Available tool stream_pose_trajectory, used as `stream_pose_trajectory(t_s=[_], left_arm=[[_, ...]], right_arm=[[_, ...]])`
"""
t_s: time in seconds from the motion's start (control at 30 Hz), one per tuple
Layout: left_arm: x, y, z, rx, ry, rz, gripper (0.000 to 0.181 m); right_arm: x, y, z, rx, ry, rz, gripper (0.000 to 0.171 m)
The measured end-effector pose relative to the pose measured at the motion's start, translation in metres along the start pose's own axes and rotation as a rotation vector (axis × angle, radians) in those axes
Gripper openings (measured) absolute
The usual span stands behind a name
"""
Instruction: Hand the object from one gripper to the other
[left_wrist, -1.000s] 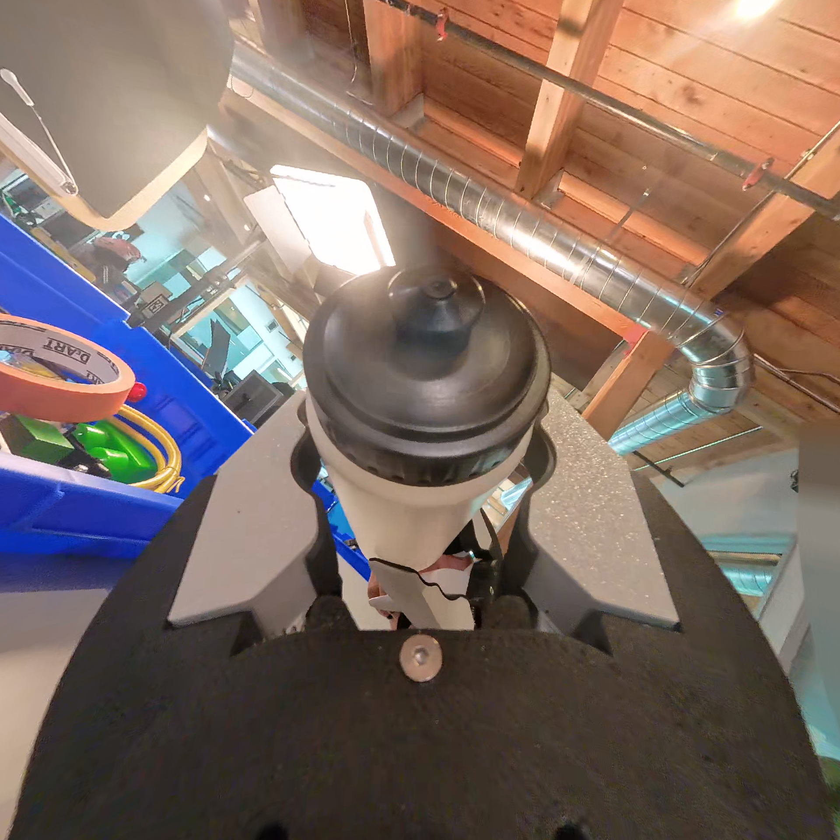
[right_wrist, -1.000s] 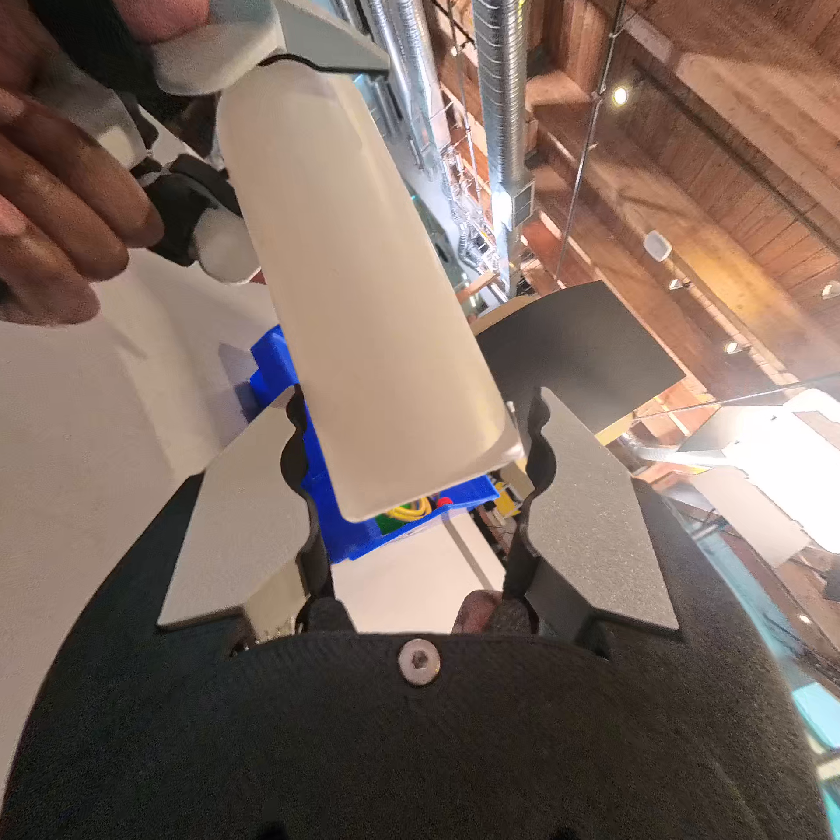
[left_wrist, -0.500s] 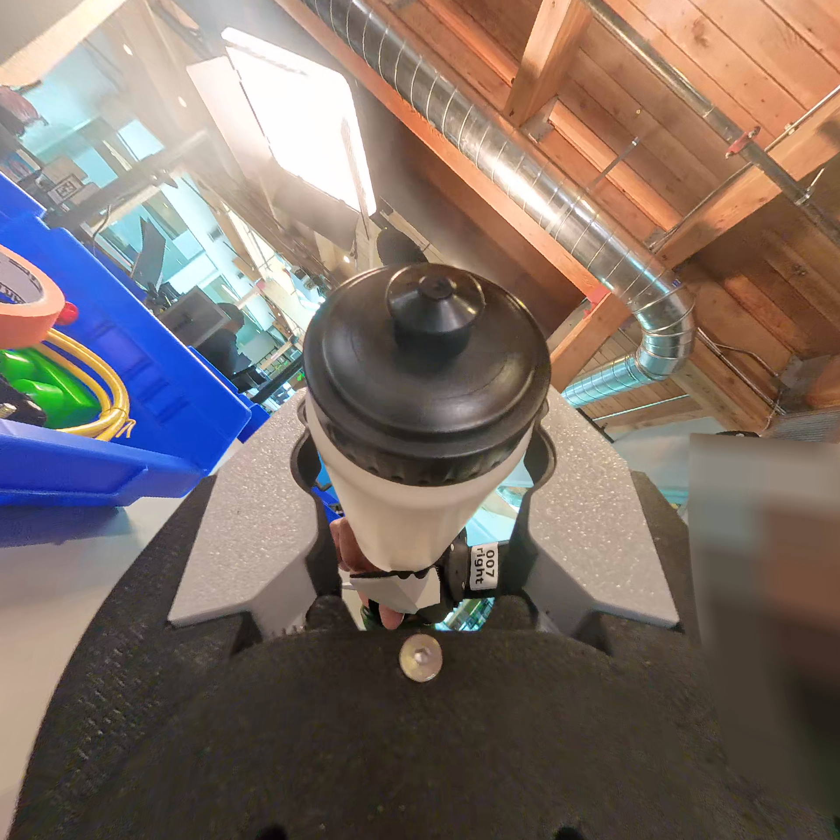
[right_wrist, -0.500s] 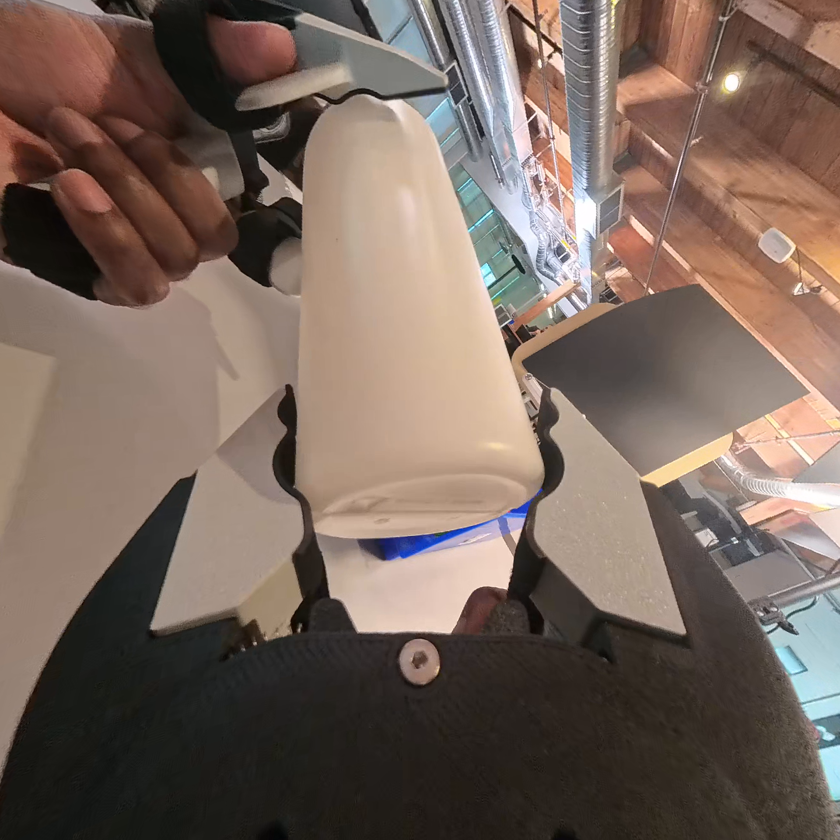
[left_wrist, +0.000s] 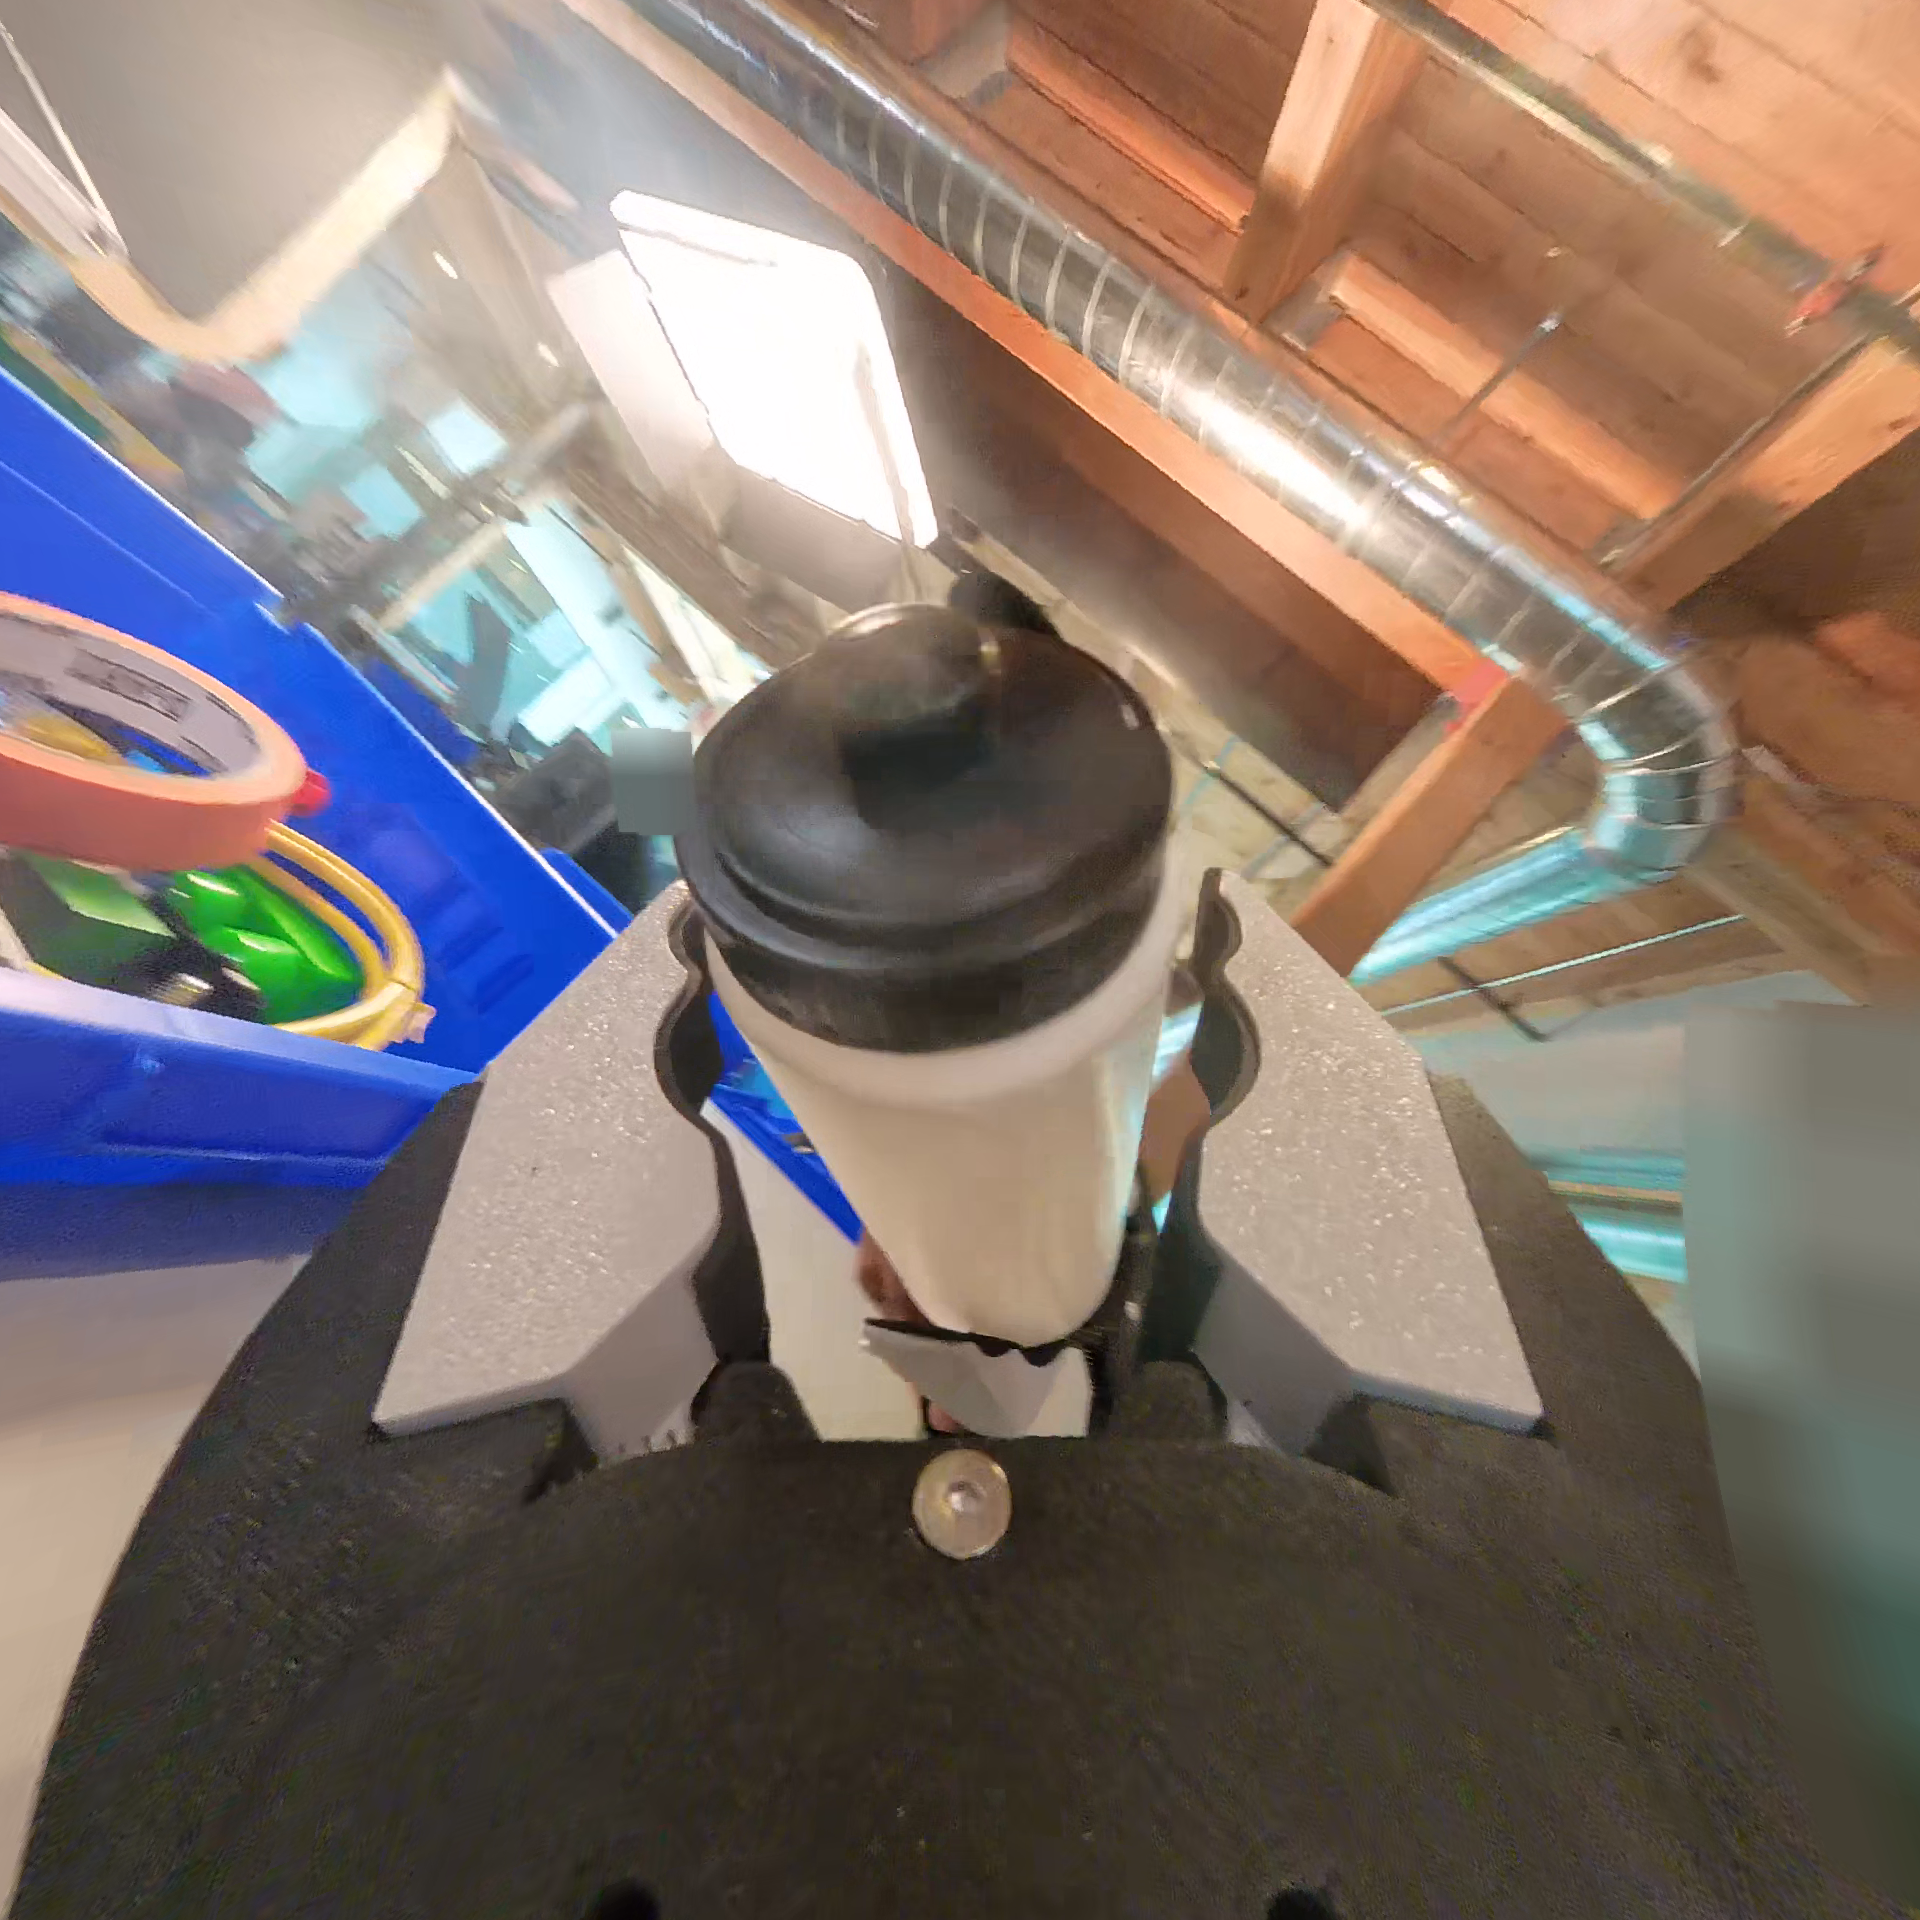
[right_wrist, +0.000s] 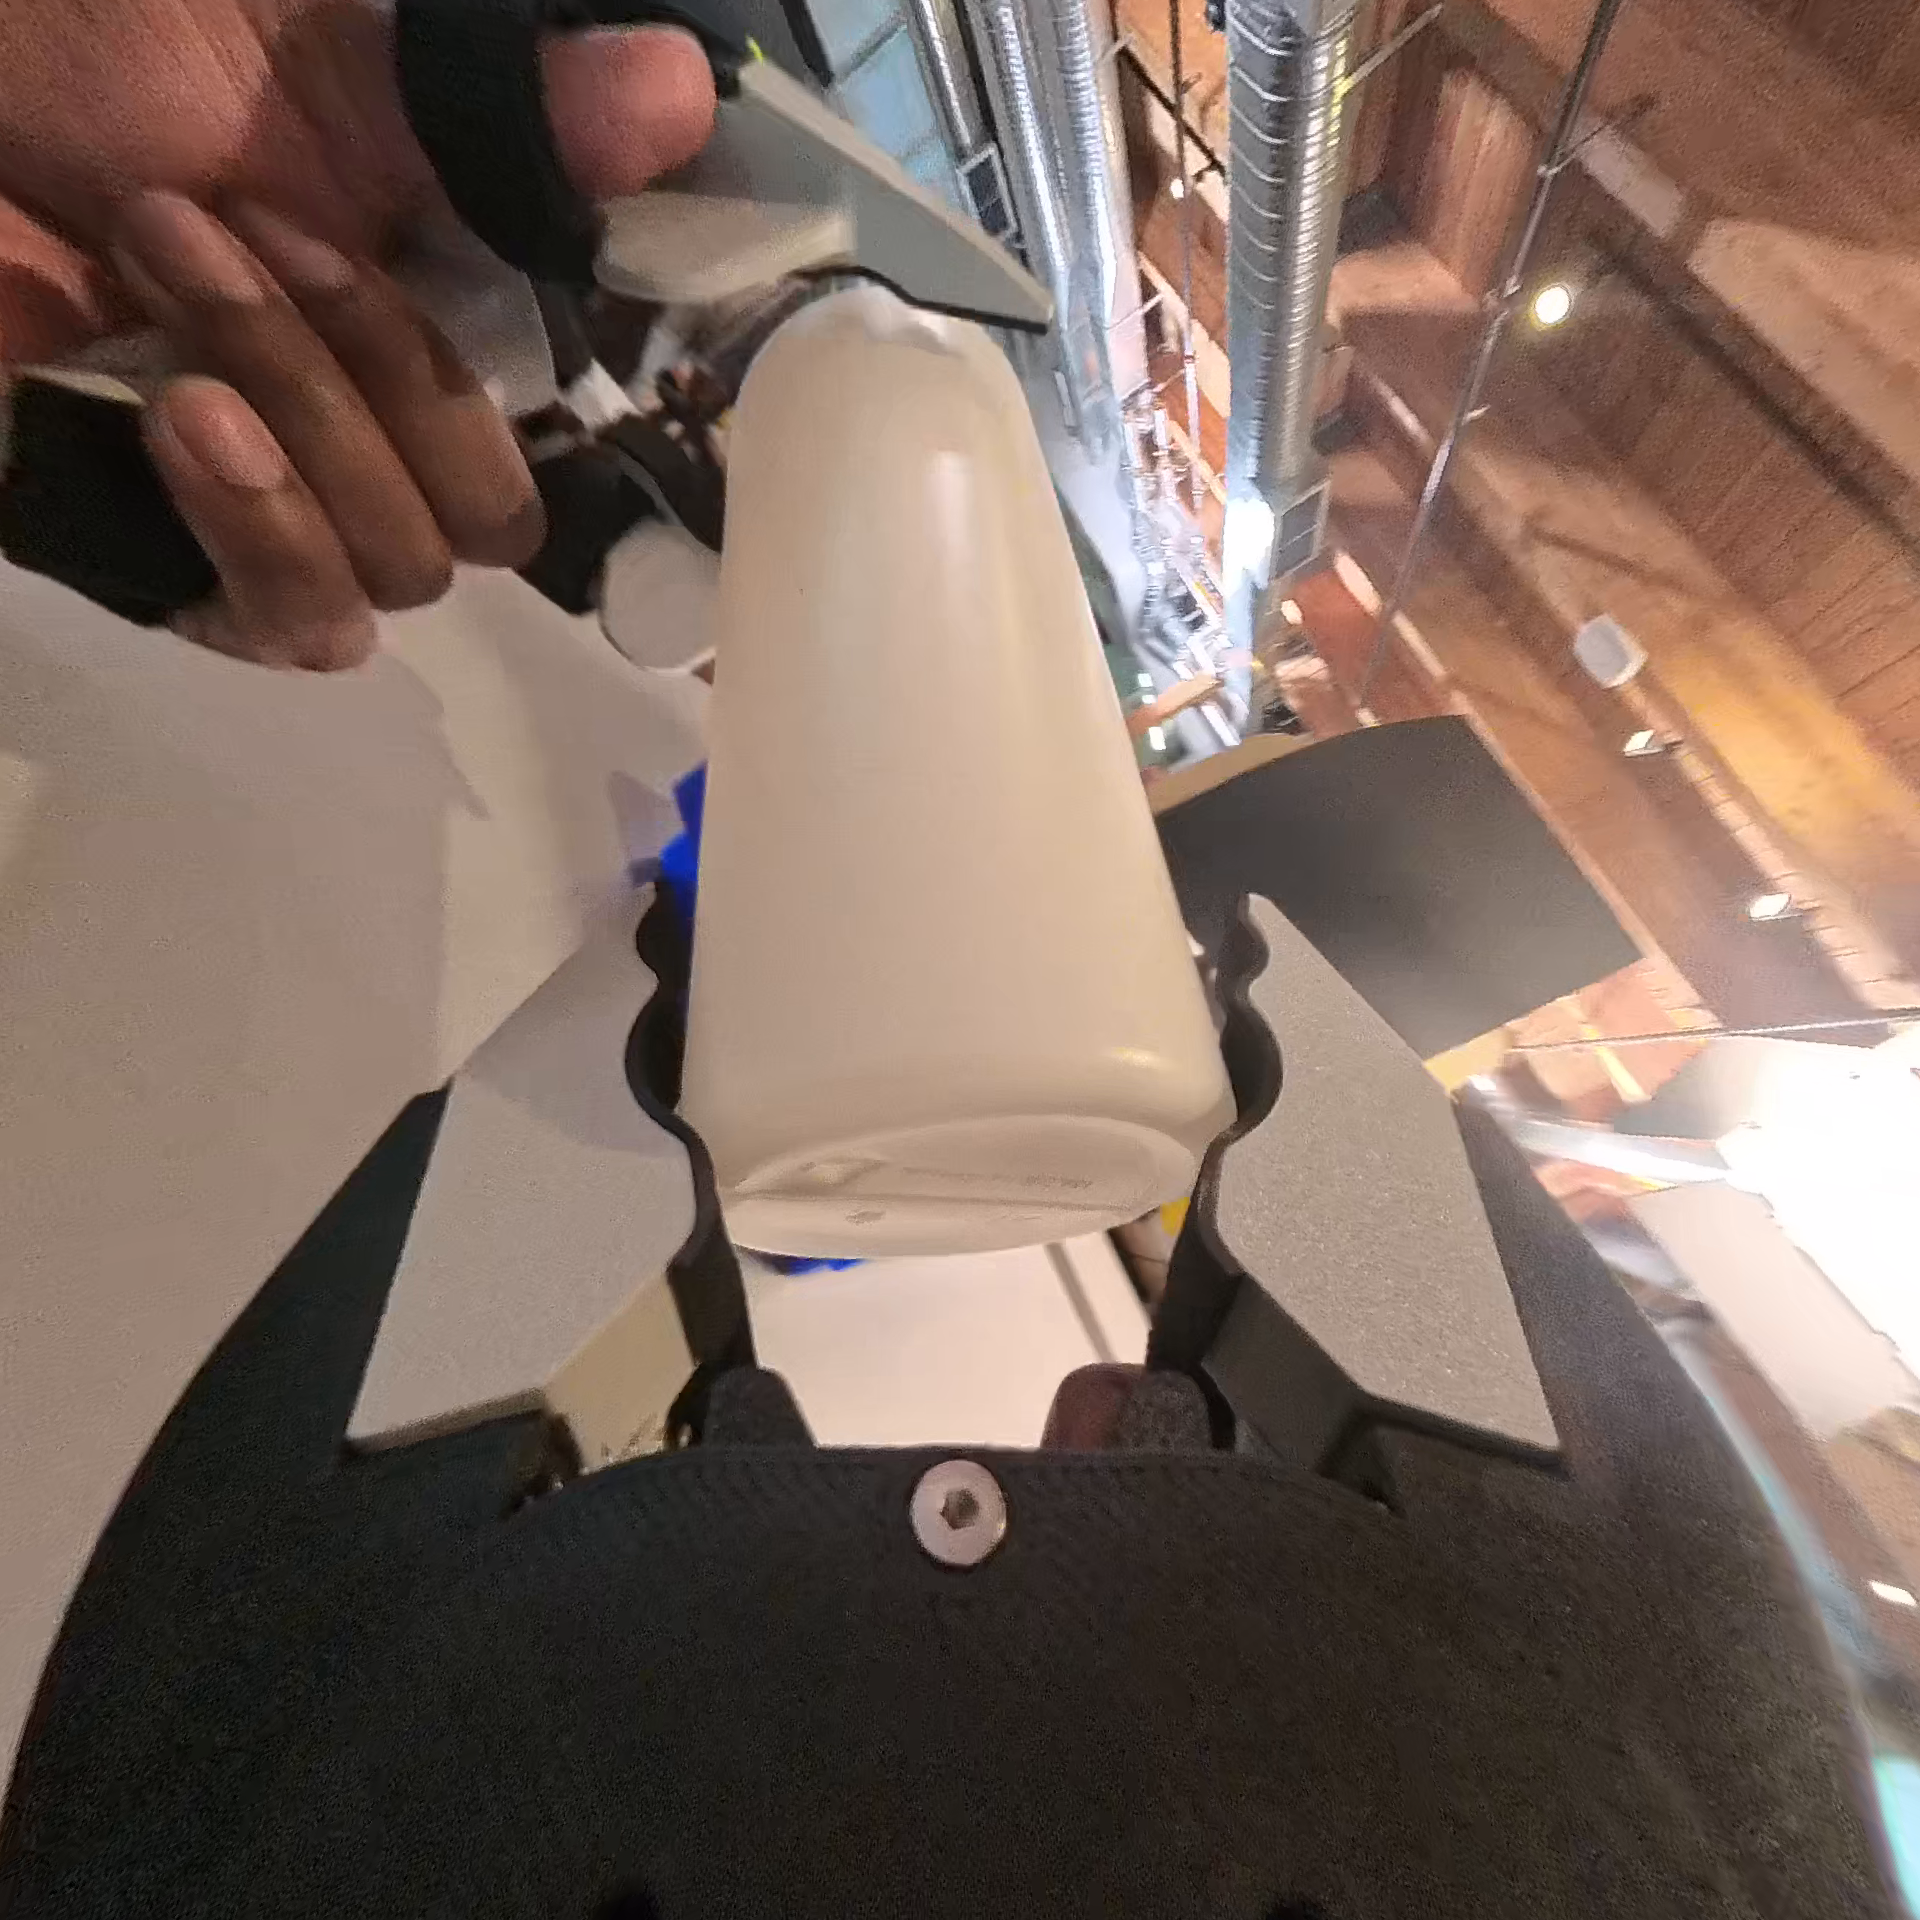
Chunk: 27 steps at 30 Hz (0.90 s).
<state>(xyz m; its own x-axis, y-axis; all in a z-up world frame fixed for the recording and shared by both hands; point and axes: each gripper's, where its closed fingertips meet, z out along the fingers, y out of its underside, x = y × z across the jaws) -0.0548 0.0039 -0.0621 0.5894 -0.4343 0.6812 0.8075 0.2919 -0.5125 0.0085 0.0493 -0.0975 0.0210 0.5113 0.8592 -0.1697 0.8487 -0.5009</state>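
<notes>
The white bottle (right_wrist: 935, 790) with a black cap (left_wrist: 925, 831) hangs in the air between the two grippers, its long axis running from one to the other: the capped end sits at the left gripper (left_wrist: 940, 997) and the flat base at the right gripper (right_wrist: 951, 1049). In the left wrist view the cap points toward the wooden ceiling and the body tapers away toward the far gripper. The right gripper pinches the base, both ridged pads pressed against the bottle's sides. The left gripper's fingers (left_wrist: 582, 1174) flank the neck just below the cap; a thin gap seems to show on each side, but the view is blurred, so I cannot tell whether they grip or stand loose. In the right wrist view a hand (right_wrist: 260, 343) wraps the left gripper's handle at the upper left, thumb on top and fingers curled under. Both grippers are tilted upward. Below lies the pale bench (right_wrist: 208, 883), and on it a blue bin (left_wrist: 208, 1132) holding an orange tape roll (left_wrist: 135, 800), a yellow cable (left_wrist: 364, 935) and green pieces (left_wrist: 260, 935). A silver duct (left_wrist: 1299, 416) runs along the ceiling beams.
</notes>
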Motion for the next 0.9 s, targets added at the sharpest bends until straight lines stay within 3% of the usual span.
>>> stream_pose_trajectory(t_s=[0.23,0.43,0.63,0.73,0.9], left_arm=[[0.000,-0.003,0.002,0.012,-0.113,0.233,0.112],[0.006,-0.012,-0.003,-0.022,-0.273,0.706,0.121],[0.024,-0.043,-0.023,0.014,-0.522,1.537,0.122],[0.043,-0.030,-0.018,0.038,-0.486,1.875,0.119],[0.053,0.009,0.000,0.008,-0.342,2.175,0.119]], right_arm=[[0.024,-0.006,-0.005,-0.045,0.257,-0.333,0.105],[0.042,-0.008,-0.015,-0.022,0.347,-0.350,0.105],[0.055,0.006,-0.021,0.056,0.219,0.064,0.105],[0.045,0.008,-0.019,0.115,0.025,0.387,0.105],[0.034,0.000,-0.023,0.191,-0.180,0.689,0.104]])
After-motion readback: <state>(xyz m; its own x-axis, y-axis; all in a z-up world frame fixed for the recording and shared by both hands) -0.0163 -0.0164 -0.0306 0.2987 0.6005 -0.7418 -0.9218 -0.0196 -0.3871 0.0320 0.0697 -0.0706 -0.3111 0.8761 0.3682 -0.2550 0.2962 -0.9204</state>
